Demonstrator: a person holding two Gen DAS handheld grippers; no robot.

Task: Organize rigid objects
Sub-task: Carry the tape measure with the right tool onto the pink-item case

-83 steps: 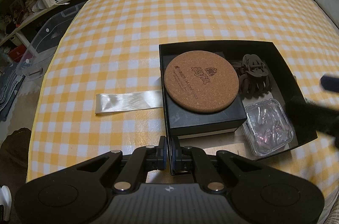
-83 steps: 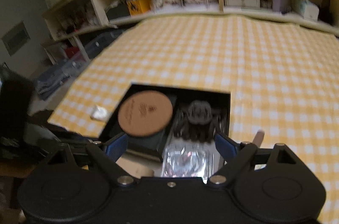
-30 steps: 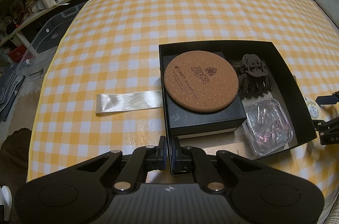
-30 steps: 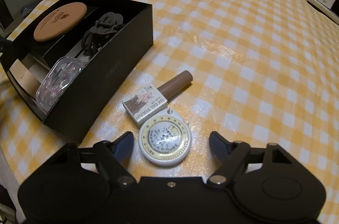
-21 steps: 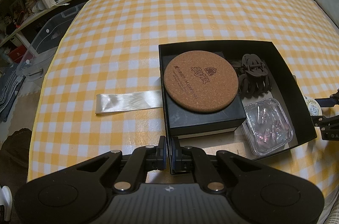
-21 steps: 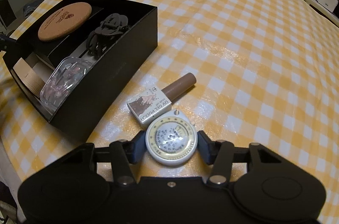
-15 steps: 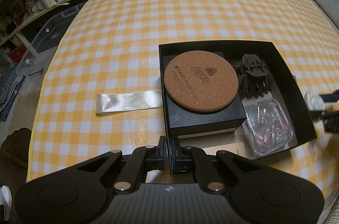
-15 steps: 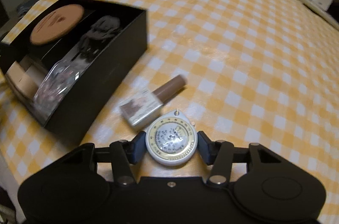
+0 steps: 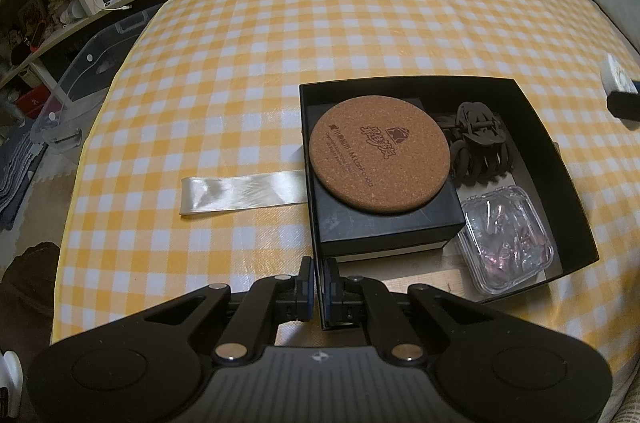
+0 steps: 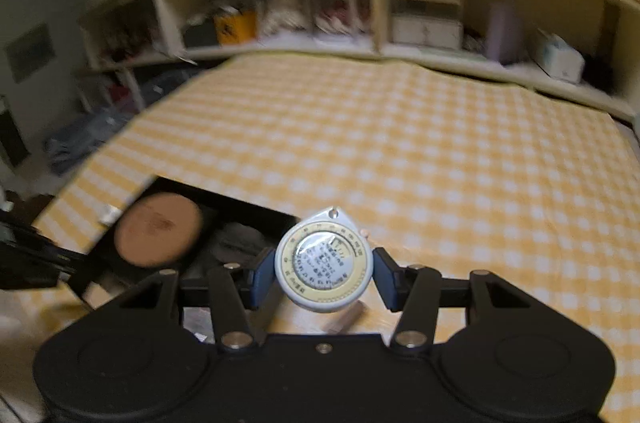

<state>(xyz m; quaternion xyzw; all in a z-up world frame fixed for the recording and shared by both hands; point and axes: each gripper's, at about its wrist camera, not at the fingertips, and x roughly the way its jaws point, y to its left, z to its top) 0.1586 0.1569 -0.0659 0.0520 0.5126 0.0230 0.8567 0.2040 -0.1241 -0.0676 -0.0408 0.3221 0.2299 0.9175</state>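
Yellow-checked tablecloth (image 9: 280, 43); at the black box (image 9: 568, 183) near-left corner, its wall is pinched by the closed left gripper (image 9: 319, 287). Right of the box, the round tape measure (image 10: 324, 263) has been lifted off the cloth, clamped in the right gripper (image 10: 324, 273); boxing it likely comes next.

Matte black left gripper (image 9: 319, 289) and right gripper (image 10: 323, 273), blue finger pads (image 10: 259, 277), silver pivot screws, round housing discs.
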